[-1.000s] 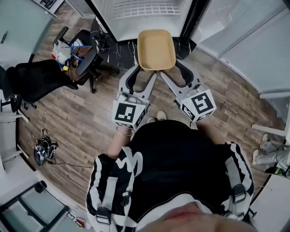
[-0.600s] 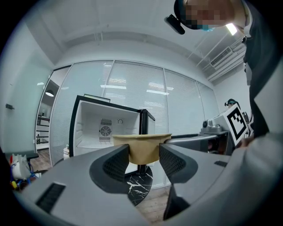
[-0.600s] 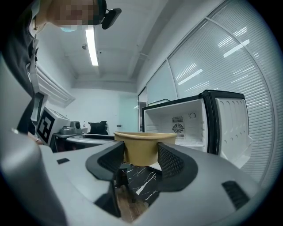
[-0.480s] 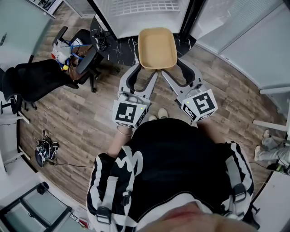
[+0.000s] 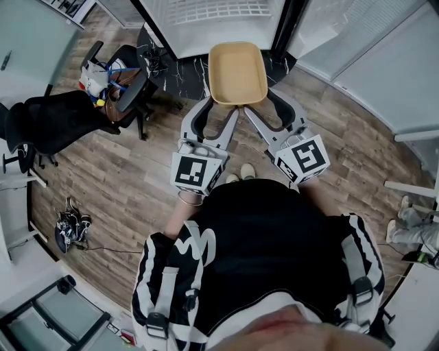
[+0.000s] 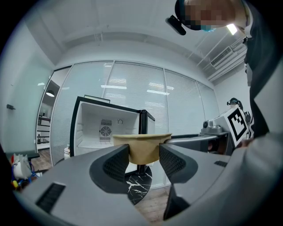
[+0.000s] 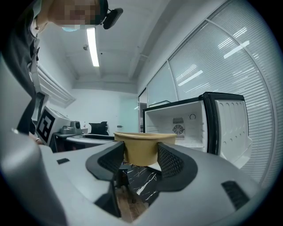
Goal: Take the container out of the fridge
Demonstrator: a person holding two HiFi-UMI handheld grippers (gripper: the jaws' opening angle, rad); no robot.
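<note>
A tan, empty rectangular container (image 5: 237, 74) hangs in the air in front of the open fridge (image 5: 212, 20), held by its near end. My left gripper (image 5: 221, 107) is shut on its near left corner and my right gripper (image 5: 260, 104) on its near right corner. In the left gripper view the container (image 6: 142, 150) sits between the two dark pads (image 6: 117, 163) of the left gripper (image 6: 143, 158), with the white fridge interior (image 6: 106, 128) behind. The right gripper view shows the container (image 7: 143, 150) pinched the same way by the right gripper (image 7: 141, 158), the fridge (image 7: 190, 123) beyond it.
Two black office chairs (image 5: 127, 82) (image 5: 48, 120) stand to the left on the wood floor, one loaded with items. A bag (image 5: 66, 227) lies on the floor at the left. Glass partitions (image 5: 384, 62) run along the right, and another person's leg (image 5: 411, 232) shows there.
</note>
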